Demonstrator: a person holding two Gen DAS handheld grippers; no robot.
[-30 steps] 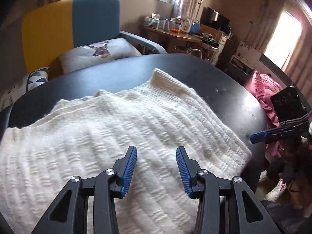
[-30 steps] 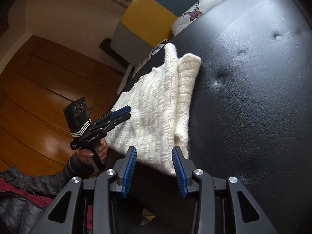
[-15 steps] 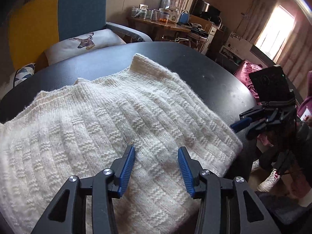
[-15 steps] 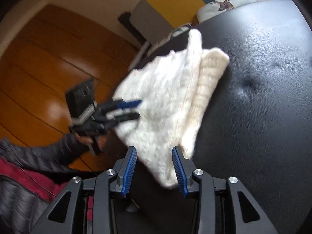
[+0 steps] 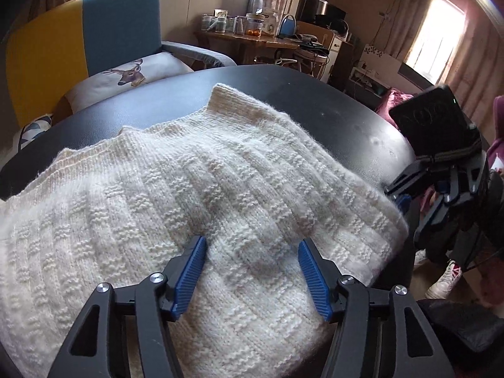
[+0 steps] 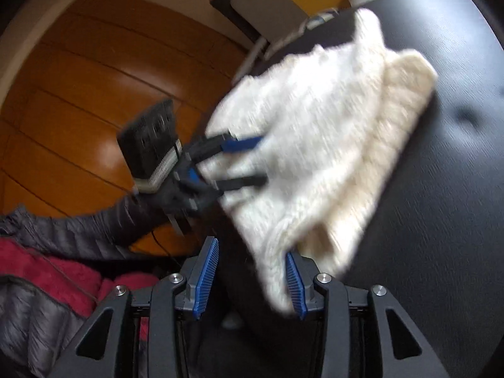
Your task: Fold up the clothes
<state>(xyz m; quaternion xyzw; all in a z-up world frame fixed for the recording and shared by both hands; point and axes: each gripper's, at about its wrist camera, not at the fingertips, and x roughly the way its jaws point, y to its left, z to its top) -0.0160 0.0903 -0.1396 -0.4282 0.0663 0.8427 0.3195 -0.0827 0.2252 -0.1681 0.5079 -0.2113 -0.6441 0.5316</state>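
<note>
A cream knitted sweater [image 5: 195, 195] lies folded on a round black padded table [image 5: 330, 119]. My left gripper [image 5: 252, 252] is open, its blue pads low over the sweater's near edge. In the right wrist view the sweater [image 6: 315, 145] is blurred; its near corner hangs between the pads of my open right gripper [image 6: 252, 264]. The left gripper [image 6: 242, 160] shows there at the sweater's left edge, and the right gripper [image 5: 419, 201] shows in the left wrist view at the sweater's right corner.
A yellow and blue armchair [image 5: 82, 47] with a deer cushion [image 5: 126, 75] stands behind the table. A cluttered wooden desk [image 5: 261, 37] is at the back. Wooden floor [image 6: 78, 94] lies beside the table. Red cloth [image 6: 47, 277] is near my right gripper.
Both grippers have moved in toward the sweater. The left one has opened wider over the near edge; the right one has closed in on the sweater's corner, which now sits between its pads.
</note>
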